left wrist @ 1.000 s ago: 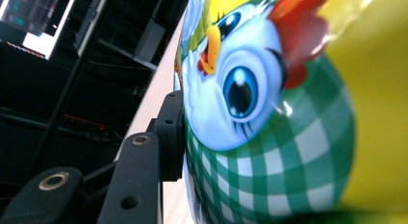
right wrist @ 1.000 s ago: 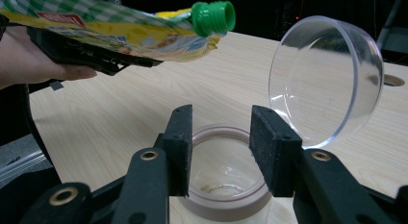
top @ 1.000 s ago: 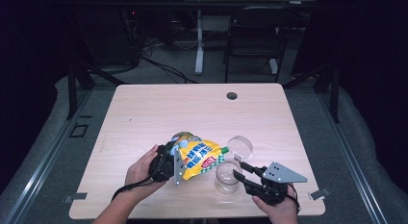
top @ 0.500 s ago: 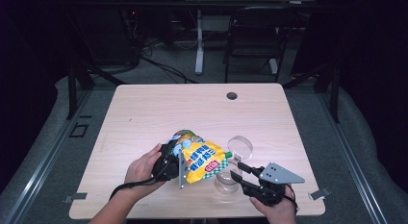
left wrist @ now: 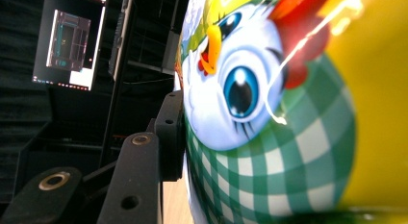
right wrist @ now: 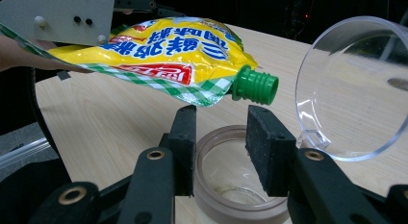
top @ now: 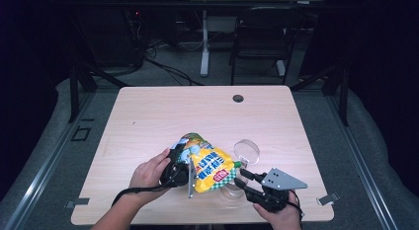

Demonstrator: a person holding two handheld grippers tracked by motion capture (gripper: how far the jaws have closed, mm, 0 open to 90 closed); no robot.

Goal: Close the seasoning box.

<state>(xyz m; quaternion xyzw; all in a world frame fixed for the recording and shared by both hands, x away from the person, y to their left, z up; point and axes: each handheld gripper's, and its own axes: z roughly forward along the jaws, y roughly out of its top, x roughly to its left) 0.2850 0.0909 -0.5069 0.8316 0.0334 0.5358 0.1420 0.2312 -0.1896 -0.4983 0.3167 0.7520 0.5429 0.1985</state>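
- Two things matter here: the pouch (top: 211,167) and the jar (top: 232,190) under its spout.
- Your left gripper (top: 179,172) is clamped on the pouch's rear end, holding it tilted above the surface (top: 148,116). In the left gripper view one finger (left wrist: 169,132) presses against the printed film.
- Judge the pouch soft and slick: it will sag and fold, so keep your hold near the stiff sealed edge, or take the rigid green cap (right wrist: 255,85) if you need control of the spout.
- The cap hangs just above and beyond your right gripper (right wrist: 223,137), not touching it, and its fingers stand apart with nothing between them.
- The jar sits open on the surface right under those fingers; its clear hinged lid (right wrist: 353,84) stands tilted back to the right.
- Treat the jar as rigid but breakable and likely to slide.
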